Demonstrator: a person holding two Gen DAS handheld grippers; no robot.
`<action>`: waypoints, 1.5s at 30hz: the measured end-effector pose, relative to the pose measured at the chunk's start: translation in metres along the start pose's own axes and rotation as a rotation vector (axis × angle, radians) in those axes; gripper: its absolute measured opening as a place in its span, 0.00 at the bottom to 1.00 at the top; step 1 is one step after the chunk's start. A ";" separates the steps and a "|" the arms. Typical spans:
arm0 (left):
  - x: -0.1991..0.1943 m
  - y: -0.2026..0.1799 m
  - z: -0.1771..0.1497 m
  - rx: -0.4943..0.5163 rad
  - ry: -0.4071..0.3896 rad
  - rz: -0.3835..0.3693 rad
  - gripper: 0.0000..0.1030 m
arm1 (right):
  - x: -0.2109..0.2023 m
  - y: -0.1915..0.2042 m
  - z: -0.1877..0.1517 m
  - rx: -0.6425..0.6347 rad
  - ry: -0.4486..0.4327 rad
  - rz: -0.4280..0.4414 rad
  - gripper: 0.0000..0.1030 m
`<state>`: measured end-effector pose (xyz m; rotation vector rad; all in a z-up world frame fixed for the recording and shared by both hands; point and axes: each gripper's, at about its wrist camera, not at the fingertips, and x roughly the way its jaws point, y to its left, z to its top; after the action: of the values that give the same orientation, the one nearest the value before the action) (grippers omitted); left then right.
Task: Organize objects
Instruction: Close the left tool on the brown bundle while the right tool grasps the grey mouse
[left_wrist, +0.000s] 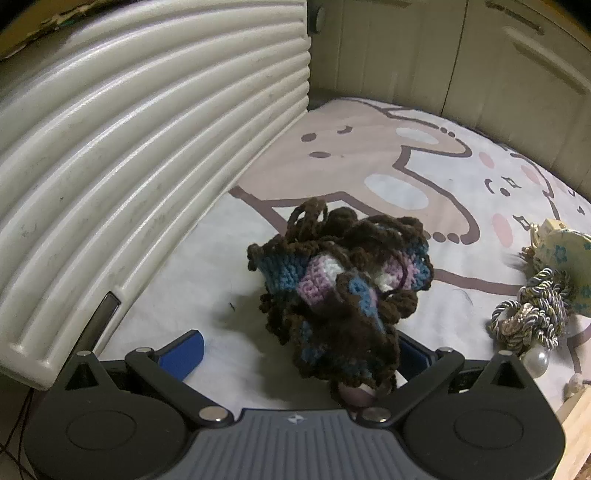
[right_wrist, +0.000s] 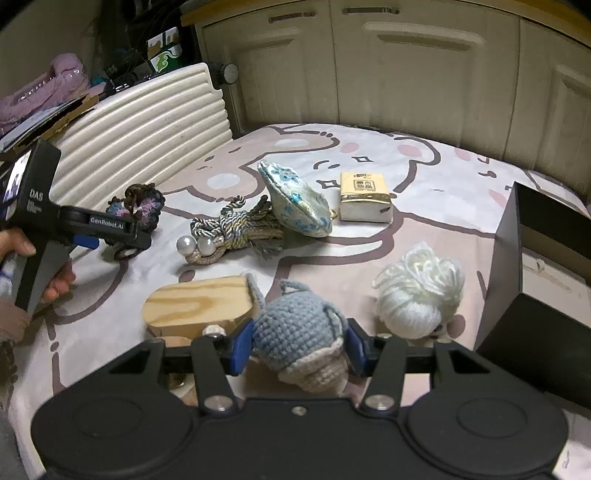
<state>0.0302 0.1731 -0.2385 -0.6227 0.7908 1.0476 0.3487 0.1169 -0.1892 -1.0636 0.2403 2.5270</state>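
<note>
A brown, blue and purple crochet piece (left_wrist: 343, 284) lies on the cartoon-print sheet (left_wrist: 207, 266). My left gripper (left_wrist: 299, 347) is open wide around its near end, with the piece close to the right pad (left_wrist: 413, 350). In the right wrist view this gripper (right_wrist: 125, 240) is at the far left in a person's hand, low over the same crochet piece (right_wrist: 142, 205). My right gripper (right_wrist: 297, 343) has its blue pads against both sides of a grey-blue crochet toy (right_wrist: 295, 325) with a cream underside.
A wooden block (right_wrist: 199, 306), a white yarn ball (right_wrist: 417, 295), a twisted cord with pearls (right_wrist: 236, 229), a floral pouch (right_wrist: 295, 199) and a tissue pack (right_wrist: 364, 197) lie on the sheet. A black box (right_wrist: 535, 277) stands right, a ribbed white panel (right_wrist: 147, 122) left.
</note>
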 end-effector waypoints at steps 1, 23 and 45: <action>-0.001 0.000 -0.002 -0.002 -0.010 -0.001 1.00 | -0.001 -0.001 0.000 0.007 0.001 0.004 0.51; -0.020 -0.016 0.024 0.034 -0.019 -0.034 0.31 | -0.024 -0.006 0.009 0.062 0.003 0.013 0.50; -0.111 -0.036 0.043 0.067 -0.091 -0.125 0.04 | -0.089 -0.010 0.045 0.144 -0.084 -0.104 0.50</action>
<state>0.0437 0.1355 -0.1206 -0.5568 0.6955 0.9251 0.3798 0.1146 -0.0941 -0.8893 0.3287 2.4153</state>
